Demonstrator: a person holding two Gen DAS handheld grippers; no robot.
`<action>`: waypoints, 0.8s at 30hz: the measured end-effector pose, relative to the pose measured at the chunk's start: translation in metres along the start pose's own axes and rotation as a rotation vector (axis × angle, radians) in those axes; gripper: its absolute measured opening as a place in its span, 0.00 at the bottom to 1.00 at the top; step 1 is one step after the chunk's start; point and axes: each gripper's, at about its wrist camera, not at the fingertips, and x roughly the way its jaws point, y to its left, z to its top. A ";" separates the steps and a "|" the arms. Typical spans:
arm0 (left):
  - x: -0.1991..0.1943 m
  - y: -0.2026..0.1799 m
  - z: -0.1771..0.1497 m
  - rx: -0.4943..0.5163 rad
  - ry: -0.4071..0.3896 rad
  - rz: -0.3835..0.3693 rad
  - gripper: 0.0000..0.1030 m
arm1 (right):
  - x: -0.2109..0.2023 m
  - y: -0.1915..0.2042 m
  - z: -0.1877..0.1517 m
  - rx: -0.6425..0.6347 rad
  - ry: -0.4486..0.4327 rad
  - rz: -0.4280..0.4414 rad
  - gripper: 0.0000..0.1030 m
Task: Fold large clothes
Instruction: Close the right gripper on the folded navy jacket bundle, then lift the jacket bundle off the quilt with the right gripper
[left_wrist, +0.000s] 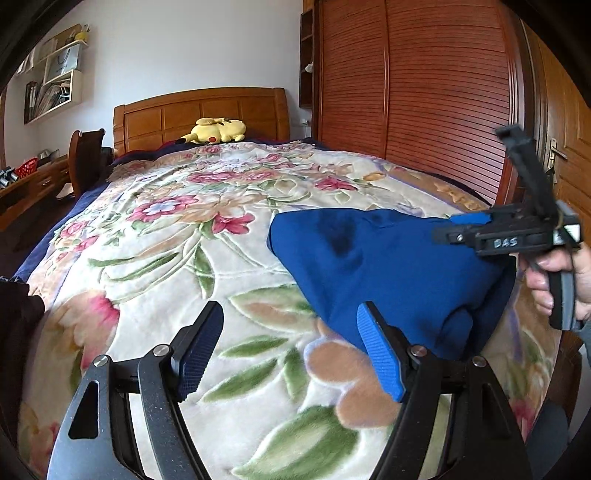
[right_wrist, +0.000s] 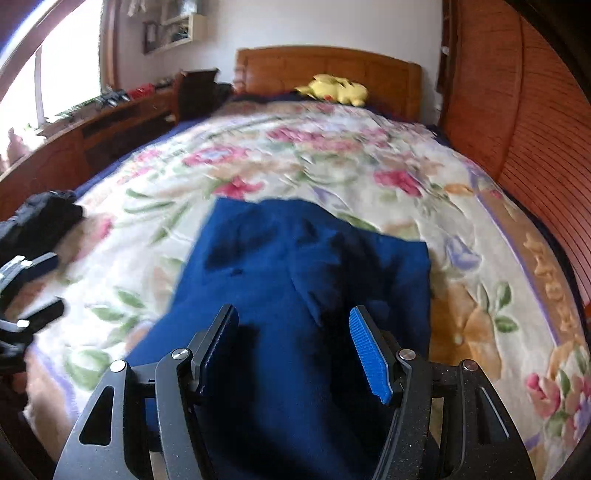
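A blue garment (left_wrist: 369, 258) lies folded on the floral blanket (left_wrist: 166, 229), right of the bed's middle. My left gripper (left_wrist: 291, 350) is open just left of it, with only blanket between the fingers; its right pad (left_wrist: 380, 358) stands against the garment's near edge. A hand holds my right gripper (left_wrist: 476, 232) over the garment's right side. In the right wrist view the blue garment (right_wrist: 295, 266) stretches away under my right gripper (right_wrist: 295, 350), whose jaws stand wide apart above the cloth without pinching it. My left gripper (right_wrist: 48, 288) shows at the left edge.
A dark garment (right_wrist: 37, 218) is heaped at the bed's near left. A yellow plush toy (left_wrist: 214, 131) rests by the wooden headboard (left_wrist: 199, 110). A slatted wardrobe (left_wrist: 406, 85) runs along the right side, and a desk and chair (left_wrist: 85, 155) stand on the left.
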 end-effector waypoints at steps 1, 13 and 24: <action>-0.002 0.002 -0.001 0.003 0.000 0.002 0.74 | 0.004 -0.003 -0.001 0.013 0.013 0.004 0.63; -0.011 0.024 -0.006 -0.044 -0.002 0.019 0.74 | 0.014 -0.011 0.007 -0.009 0.055 0.075 0.19; -0.014 0.021 -0.006 -0.035 -0.015 -0.001 0.74 | -0.067 -0.039 0.000 -0.075 -0.105 -0.090 0.12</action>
